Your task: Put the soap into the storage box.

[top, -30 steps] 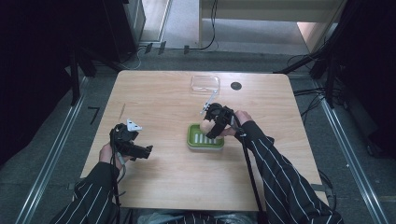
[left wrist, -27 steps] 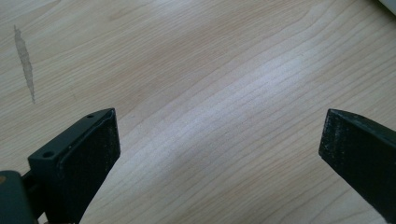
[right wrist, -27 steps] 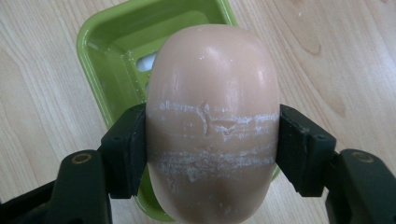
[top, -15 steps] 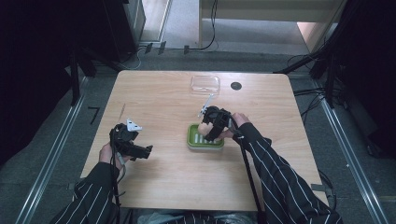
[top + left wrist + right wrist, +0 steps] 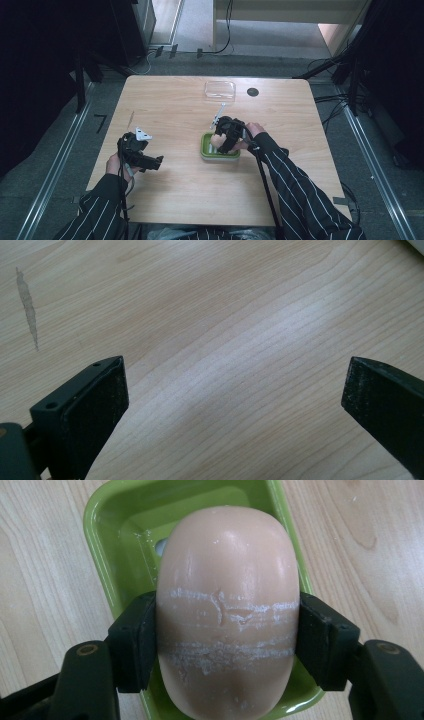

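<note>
A smooth, rounded bar of soap [image 5: 227, 615] — pale peach, oval, with a waxy sheen — is clamped across its middle by the right gripper [image 5: 227, 640], whose matte black pads press flat against both sides. Two chalky white scuff bands and a small crease are seen running across the bar between the pads. The soap is held just above a glossy lime-green plastic dish [image 5: 117, 540], rectangular with rounded corners and a raised rim; whether the bar touches the dish floor cannot be told. In the high view the dish [image 5: 206, 150] is placed near the middle of the table [image 5: 170, 105], with the right gripper [image 5: 222, 142] directly over it.

The table is surfaced in pale wood with fine, wavy grain, and a thin dark streak [image 5: 27, 305] is marked on it in the left gripper view. The left gripper [image 5: 232, 400] is held wide open over bare wood, its coarse-textured black pads well apart and nothing between them — in the high view it [image 5: 147, 161] is seen near the table's left front. A clear, shallow rectangular lid [image 5: 219, 90] lies toward the far edge, beside a small round dark hole [image 5: 253, 92]
</note>
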`<state>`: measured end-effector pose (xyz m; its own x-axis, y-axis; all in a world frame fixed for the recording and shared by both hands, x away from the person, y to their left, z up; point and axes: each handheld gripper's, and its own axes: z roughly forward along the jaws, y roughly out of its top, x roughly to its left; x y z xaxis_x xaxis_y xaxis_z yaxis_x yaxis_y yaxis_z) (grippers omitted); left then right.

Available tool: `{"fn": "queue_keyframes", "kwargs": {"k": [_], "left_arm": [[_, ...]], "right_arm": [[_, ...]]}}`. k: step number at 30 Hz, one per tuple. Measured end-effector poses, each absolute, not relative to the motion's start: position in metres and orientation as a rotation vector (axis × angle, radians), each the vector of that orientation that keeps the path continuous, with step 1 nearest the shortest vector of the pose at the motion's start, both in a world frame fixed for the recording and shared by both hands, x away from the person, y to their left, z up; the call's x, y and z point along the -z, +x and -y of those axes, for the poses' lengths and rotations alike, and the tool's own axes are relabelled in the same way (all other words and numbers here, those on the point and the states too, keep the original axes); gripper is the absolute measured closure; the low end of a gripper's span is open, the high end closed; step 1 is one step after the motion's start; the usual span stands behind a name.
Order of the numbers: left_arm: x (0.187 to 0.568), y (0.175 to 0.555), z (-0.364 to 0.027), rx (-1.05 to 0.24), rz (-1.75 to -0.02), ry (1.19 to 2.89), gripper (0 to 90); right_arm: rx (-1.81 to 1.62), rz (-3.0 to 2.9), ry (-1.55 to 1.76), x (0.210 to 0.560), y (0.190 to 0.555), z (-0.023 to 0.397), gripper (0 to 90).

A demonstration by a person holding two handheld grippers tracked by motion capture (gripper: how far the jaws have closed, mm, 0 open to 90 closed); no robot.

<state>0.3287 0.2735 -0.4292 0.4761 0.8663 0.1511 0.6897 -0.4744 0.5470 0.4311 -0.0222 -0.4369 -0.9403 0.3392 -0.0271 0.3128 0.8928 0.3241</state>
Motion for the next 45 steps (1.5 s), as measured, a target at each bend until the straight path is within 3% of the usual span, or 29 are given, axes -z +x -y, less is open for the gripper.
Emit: {"fn": "queue_keyframes", "kwargs": {"k": [45], "left_arm": [[0.4305, 0.3301, -0.2731, -0.576, -1.297, 2.318, 0.0]], "right_arm": [[-0.465, -2.983, 0.474, 0.4446, 0.4299, 0.0203, 33.9]]}}
